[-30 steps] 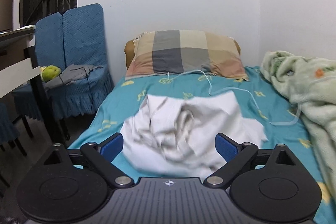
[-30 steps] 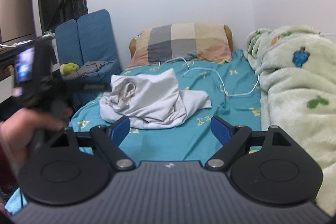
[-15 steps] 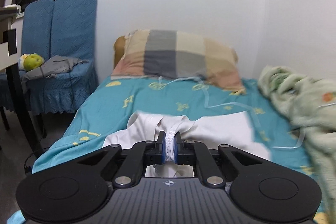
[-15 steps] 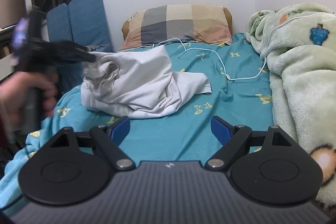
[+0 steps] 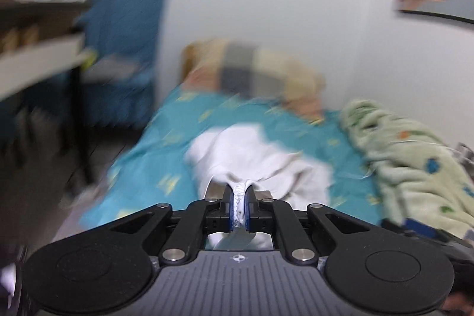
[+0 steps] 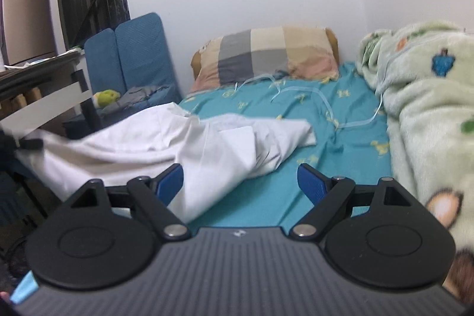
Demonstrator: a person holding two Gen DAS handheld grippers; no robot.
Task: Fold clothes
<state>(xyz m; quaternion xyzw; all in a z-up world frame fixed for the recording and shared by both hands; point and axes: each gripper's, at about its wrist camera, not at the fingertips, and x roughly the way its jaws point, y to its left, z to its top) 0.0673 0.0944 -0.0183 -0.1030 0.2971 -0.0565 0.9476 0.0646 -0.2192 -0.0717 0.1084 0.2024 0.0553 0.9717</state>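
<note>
The folding has barely begun, by my reckoning: the white garment (image 6: 183,150) is still a rumpled heap with no crease laid in it, so spreading it flat and every fold are still ahead. Nearest me, my left gripper (image 5: 239,208) is clenched on a bunched hem of that garment, the 2 blue pads pinching the cloth between them, and the fabric runs away from the jaws in a stretched ridge. In the right view my right gripper (image 6: 240,182) stands wide and holds nothing; its left finger sits over the near fold of the cloth (whether it brushes it I cannot tell). The garment lies on the left half of the teal bedsheet (image 6: 340,156), drawn out toward the left edge of the bed. To the right, the green blanket (image 6: 429,96) is piled along the wall. At the far end the checked pillow (image 6: 266,55) rests against the headboard.
</note>
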